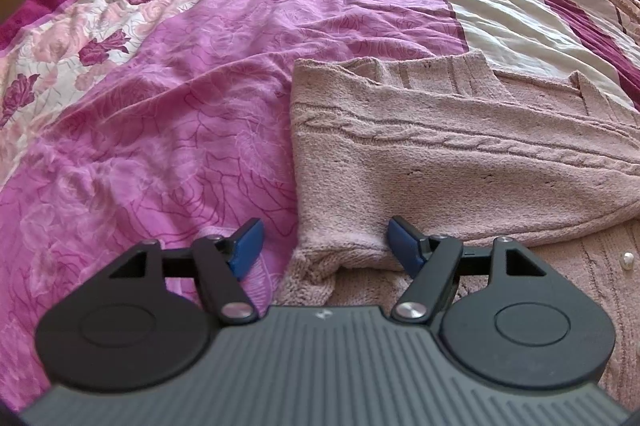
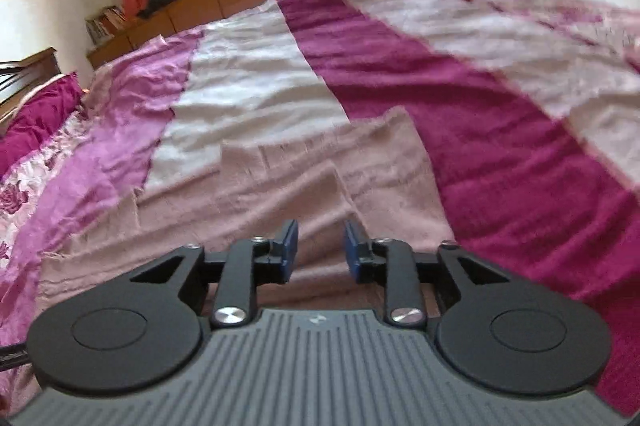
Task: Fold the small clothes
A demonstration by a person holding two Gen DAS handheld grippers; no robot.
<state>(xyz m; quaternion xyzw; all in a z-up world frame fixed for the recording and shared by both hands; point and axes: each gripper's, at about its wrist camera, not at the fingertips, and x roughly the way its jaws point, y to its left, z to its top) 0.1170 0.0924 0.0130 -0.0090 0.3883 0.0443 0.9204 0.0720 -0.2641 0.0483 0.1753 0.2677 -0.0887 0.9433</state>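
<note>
On the bed, over a pink and purple cover, lies the cardigan, a dusty-pink knit with a cable pattern and a pearl button near its front edge. At the left, the left gripper hangs low over the near left corner of the cardigan; its jaws are spread wide and nothing is between the pads, though the folded knit edge lies just in front of them. One part, probably a sleeve or a side, is already turned over the body and makes a straight left edge. Further right, in the blurred right wrist view, the cardigan shows several flat layers with stepped edges, so I judge that the first folds are done. The right gripper is over the cloth with its jaws partly apart and empty; no cloth is pinched there. What is left, as I judge, is to fold the cardigan once more into a smaller packet and to smooth it.
</note>
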